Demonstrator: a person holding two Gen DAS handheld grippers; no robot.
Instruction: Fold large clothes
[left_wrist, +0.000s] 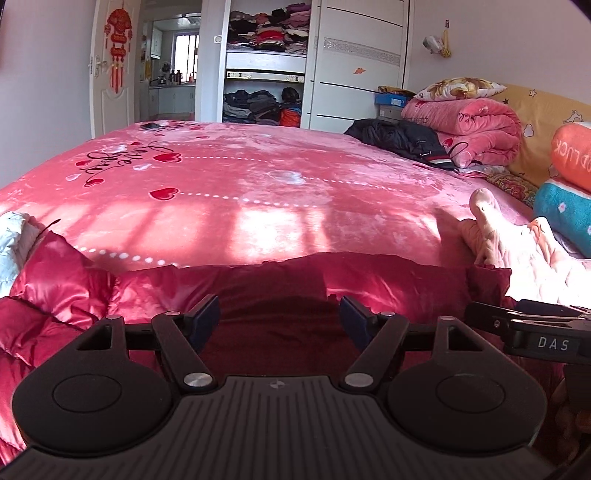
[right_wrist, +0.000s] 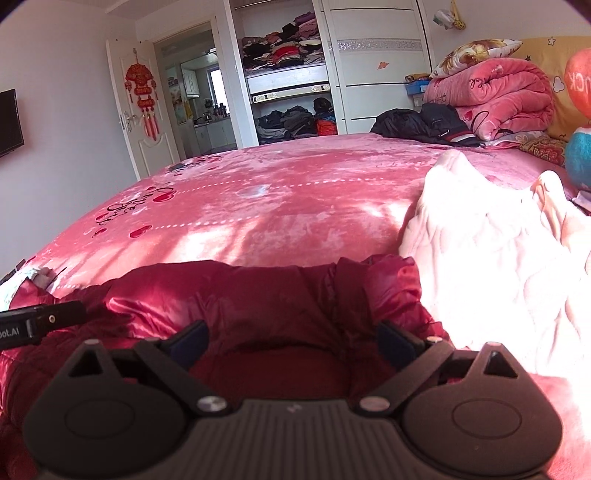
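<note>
While both grippers, left (left_wrist: 279, 317) and right (right_wrist: 291, 341), are hovering spread apart and empty over the red padded jacket (left_wrist: 258, 291), the next fold is probably awaiting a fresh grasp at its near edge.

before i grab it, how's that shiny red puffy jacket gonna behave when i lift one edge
The red puffy jacket will probably flop and sag, since it already lies in soft folds on the bed. Its glossy shell suggests it may slip between pads. The quilted puffiness hints it is light for its bulk and may spring open after folding.

Padded jacket (left_wrist: 258, 295) on bed (left_wrist: 258, 177) near edge; folded blankets (left_wrist: 469, 125) far right.
</note>
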